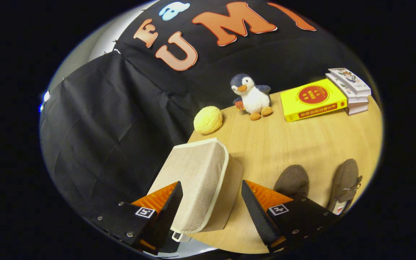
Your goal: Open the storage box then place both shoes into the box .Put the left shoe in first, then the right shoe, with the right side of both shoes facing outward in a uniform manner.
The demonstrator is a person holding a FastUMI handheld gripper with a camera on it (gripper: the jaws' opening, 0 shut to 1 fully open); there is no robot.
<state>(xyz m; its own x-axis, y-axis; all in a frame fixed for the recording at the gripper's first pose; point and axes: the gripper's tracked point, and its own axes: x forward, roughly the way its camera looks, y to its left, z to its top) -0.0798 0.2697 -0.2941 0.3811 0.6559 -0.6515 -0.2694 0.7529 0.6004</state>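
The gripper [212, 196] stands open – its fingers flank the near end of the beige fabric storage box [194, 180], neither pressing it. Two brown shoes [343, 182] lie on the wooden table [302, 144], right of the fingers.

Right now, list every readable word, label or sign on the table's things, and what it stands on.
None reads clearly.
Yellow book: red round emblem and spine strip, print too blurred.
Stacked books: cover print too small.
Penguin tag: illegible.
Open gripper astride the storage box: square markers, no words.
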